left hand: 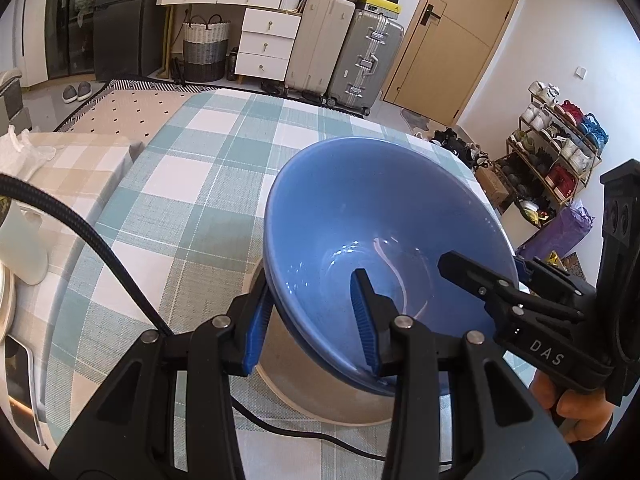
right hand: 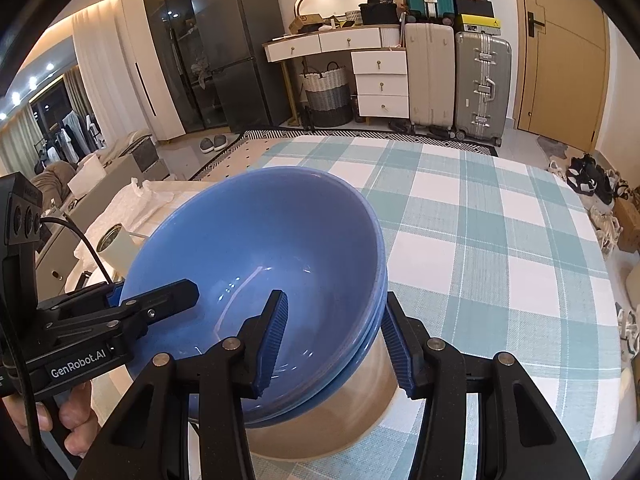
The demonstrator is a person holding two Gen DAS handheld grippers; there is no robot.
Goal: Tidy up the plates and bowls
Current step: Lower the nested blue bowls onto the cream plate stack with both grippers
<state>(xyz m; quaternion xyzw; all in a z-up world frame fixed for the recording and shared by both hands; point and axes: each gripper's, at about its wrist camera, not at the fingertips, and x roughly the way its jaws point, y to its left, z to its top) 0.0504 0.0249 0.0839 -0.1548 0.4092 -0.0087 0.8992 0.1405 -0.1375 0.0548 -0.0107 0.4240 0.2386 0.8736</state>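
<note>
Item: blue bowl [left hand: 384,240], nested in a second blue one, over a beige plate [right hand: 320,432] on the checked tablecloth [right hand: 500,240] | Tools: left gripper [left hand: 316,320] and right gripper [right hand: 336,344] each straddle opposite rims, jaws spread, no pinch confirmed | Handling: I judge glazed ceramic, stiff, slick, heavy, chip-prone | Hold: rim wall, both sides.

Blue bowls [left hand: 360,216], teal-checked tablecloth [left hand: 192,184]

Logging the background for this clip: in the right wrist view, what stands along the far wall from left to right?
Fridge → woven basket → white drawers → beige suitcase → silver suitcase → wooden door.
</note>
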